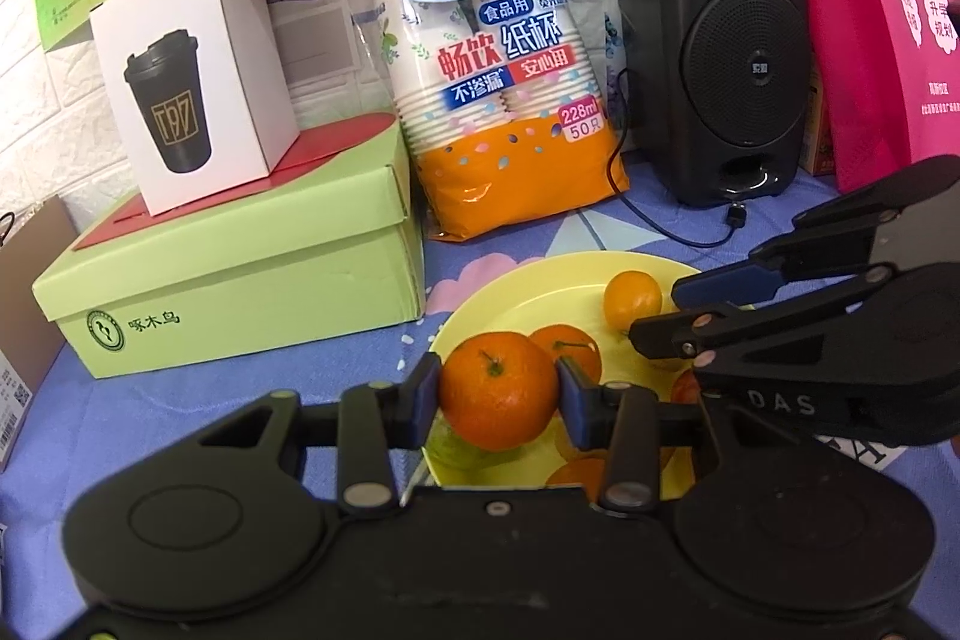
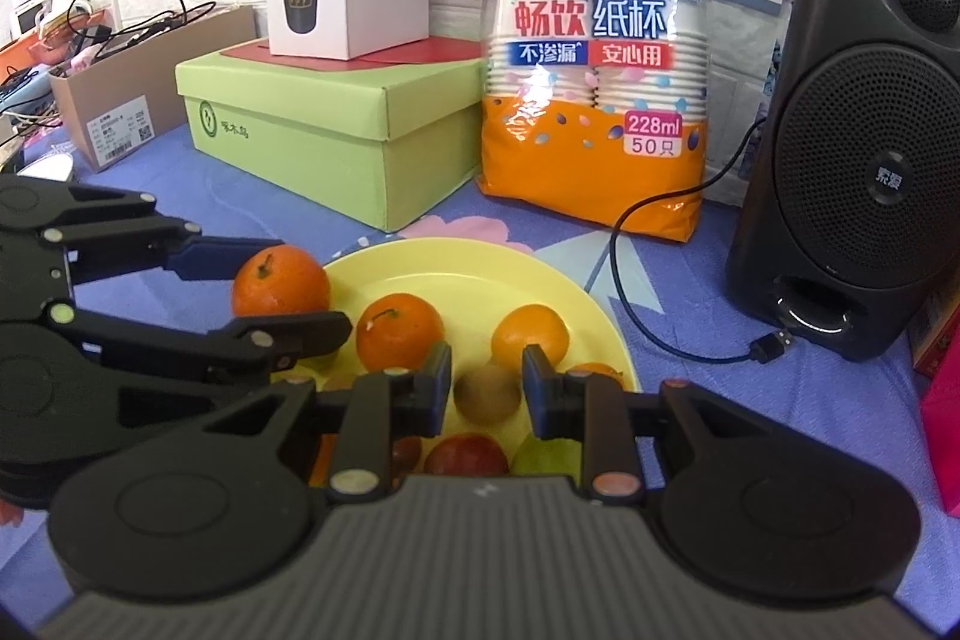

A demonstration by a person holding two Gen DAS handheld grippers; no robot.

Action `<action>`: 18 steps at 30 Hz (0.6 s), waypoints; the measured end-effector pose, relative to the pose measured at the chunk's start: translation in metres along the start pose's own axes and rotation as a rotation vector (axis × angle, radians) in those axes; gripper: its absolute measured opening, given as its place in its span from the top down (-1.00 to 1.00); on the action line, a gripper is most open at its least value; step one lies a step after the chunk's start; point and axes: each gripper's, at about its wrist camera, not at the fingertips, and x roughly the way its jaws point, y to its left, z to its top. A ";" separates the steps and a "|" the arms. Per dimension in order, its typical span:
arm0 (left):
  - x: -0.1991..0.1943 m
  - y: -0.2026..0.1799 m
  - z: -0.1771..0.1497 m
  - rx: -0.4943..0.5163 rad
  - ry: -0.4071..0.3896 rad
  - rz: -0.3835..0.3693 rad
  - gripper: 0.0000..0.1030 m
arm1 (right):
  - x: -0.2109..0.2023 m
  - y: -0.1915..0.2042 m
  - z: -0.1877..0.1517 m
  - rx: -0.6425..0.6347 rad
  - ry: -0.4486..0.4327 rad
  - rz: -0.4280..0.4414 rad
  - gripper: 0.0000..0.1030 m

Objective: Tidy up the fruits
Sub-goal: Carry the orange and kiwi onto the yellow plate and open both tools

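A yellow plate (image 1: 540, 280) on the blue cloth holds several fruits. My left gripper (image 1: 499, 394) is shut on an orange mandarin (image 1: 499, 391) and holds it over the plate's near left edge; both also show in the right wrist view, the gripper (image 2: 282, 289) and the mandarin (image 2: 280, 282). My right gripper (image 2: 486, 391) is open above the plate (image 2: 480, 274), its fingers on either side of a brown kiwi (image 2: 487, 393) without touching it. Two mandarins (image 2: 399, 331) (image 2: 530, 334) lie behind the kiwi. A red apple (image 2: 465, 454) and a green fruit (image 2: 543, 454) lie nearer.
Behind the plate stand a green box (image 1: 240, 274) with a white cup box (image 1: 198, 76) on it, a pack of paper cups (image 1: 498, 70) and a black speaker (image 1: 720, 52) with a loose cable (image 2: 690, 340). A pink bag (image 1: 888, 10) is at the right.
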 end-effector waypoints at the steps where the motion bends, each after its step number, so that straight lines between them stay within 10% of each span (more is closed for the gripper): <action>1: 0.000 0.000 0.000 0.000 0.000 0.002 0.20 | 0.000 0.000 0.000 -0.001 0.000 0.001 0.51; 18: -0.022 -0.005 0.003 -0.006 -0.024 0.021 -0.23 | -0.022 -0.004 -0.005 0.013 -0.022 -0.013 0.50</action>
